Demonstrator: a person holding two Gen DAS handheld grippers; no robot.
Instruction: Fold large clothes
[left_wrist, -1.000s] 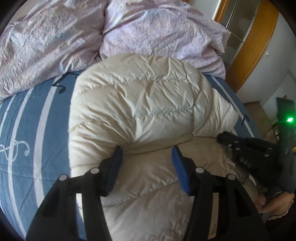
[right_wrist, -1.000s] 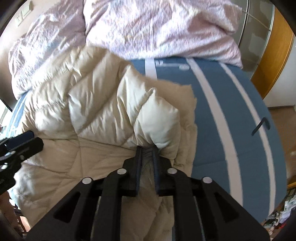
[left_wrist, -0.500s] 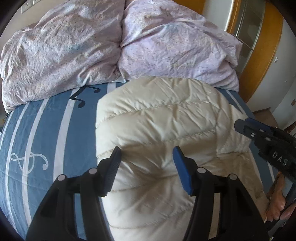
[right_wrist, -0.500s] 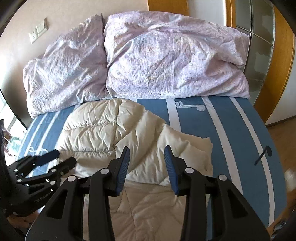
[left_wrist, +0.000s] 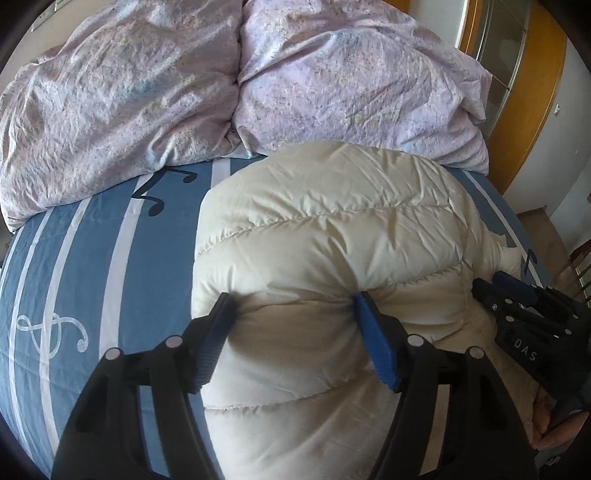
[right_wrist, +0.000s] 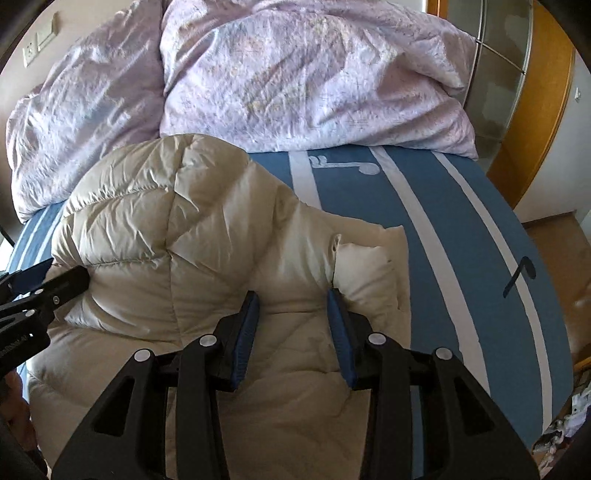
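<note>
Left gripper (left_wrist: 291, 306) and right gripper (right_wrist: 291, 299): jaws spread wide, holding nothing, tips pressing the folded cream down jacket (left_wrist: 332, 236) directly ahead. Beyond it lie the lilac pillows (right_wrist: 303, 74). Risk: the puffy fold may spring open once pressure lifts.

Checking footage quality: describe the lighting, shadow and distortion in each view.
Left wrist view: daylight on the cream down jacket, shadow under its fold near the left gripper; fisheye bends the blue sheet stripes, corners vignetted. Right wrist view: sunlit patches on the jacket, right gripper sharp, same curved edges.
</note>
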